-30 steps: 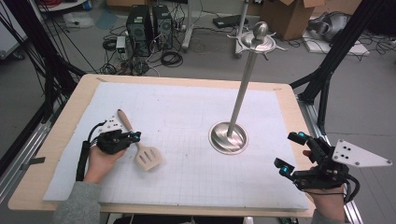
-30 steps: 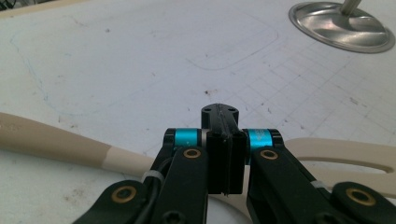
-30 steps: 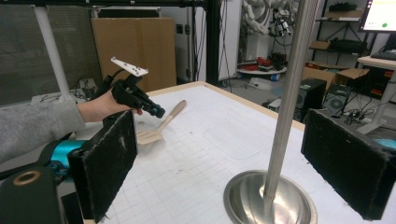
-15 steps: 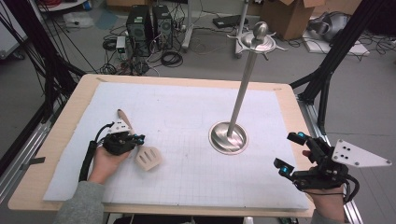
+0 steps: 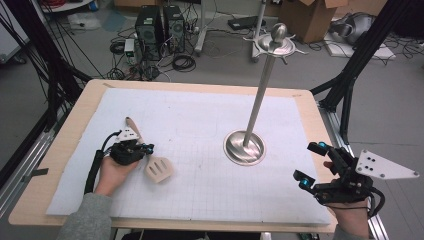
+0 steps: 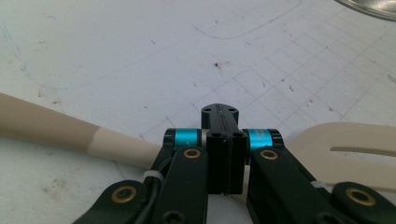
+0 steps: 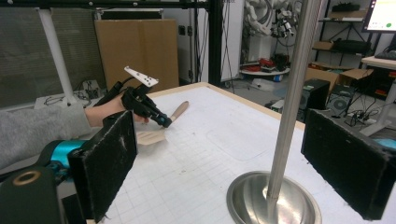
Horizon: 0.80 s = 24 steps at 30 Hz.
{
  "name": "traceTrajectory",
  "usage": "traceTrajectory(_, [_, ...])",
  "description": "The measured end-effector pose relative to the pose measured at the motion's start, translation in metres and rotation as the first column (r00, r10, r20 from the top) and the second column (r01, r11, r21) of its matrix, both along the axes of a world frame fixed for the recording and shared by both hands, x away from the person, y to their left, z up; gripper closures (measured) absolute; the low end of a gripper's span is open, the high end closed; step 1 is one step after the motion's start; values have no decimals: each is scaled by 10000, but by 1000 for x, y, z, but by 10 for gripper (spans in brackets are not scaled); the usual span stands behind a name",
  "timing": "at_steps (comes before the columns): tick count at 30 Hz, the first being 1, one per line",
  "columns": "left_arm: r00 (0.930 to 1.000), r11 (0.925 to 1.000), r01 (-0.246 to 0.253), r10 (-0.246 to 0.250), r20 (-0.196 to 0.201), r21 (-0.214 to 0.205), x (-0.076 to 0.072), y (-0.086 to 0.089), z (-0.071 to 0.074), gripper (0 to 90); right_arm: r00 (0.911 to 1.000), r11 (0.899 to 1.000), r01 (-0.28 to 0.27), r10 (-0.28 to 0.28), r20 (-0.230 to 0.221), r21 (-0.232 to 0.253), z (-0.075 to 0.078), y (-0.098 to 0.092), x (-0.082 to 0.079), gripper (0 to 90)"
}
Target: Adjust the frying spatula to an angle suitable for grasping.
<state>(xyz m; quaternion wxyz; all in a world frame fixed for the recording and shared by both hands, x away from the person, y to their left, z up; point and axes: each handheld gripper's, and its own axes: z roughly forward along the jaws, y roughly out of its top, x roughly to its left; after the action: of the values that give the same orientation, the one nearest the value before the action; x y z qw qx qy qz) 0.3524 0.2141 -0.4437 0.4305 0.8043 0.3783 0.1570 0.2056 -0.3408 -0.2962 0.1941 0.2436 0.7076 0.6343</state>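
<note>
The wooden table (image 5: pixel 60 150) carries a white gridded mat (image 5: pixel 200 130) over nearly all of its top. On the mat stands the metal stand (image 5: pixel 255 107), the landmark here: a round dished base (image 5: pixel 244 148) with a tall slim pole rising to a knob at the top; the right gripper view shows the pole and base (image 7: pixel 273 205) close up.

Well to the right of the stand's base, near the table's right edge, the right gripper (image 5: pixel 311 164) rests in the person's hand with its jaws spread wide apart and nothing between them; in its own view the two black pads (image 7: pixel 109 163) frame the stand's pole without touching it.

Well to the left of the stand, the left gripper (image 5: pixel 146 148) sits low over the mat, its jaws pressed fully together above the spatula (image 5: pixel 157 169). The left gripper view shows the closed jaws crossing the spatula's neck; whether they pinch it cannot be told.

The pale spatula (image 6: pixel 355 144) lies flat on the mat left of the stand, its slotted blade nearer the person and its handle (image 6: pixel 42 126) pointing away.
</note>
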Motion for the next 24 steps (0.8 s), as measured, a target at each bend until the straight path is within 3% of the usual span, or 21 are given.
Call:
traceTrajectory(9, [9997,9985,165,-155,-211,518,1,-7,-4,897,10000,10000,0,0,78,5,0,-1,0,97])
traceTrajectory(24, [9974,9978,363,-327,-645,554,-1,-10,-3,899,10000,10000,-46,46,-16,-65,-1,0,-1,97])
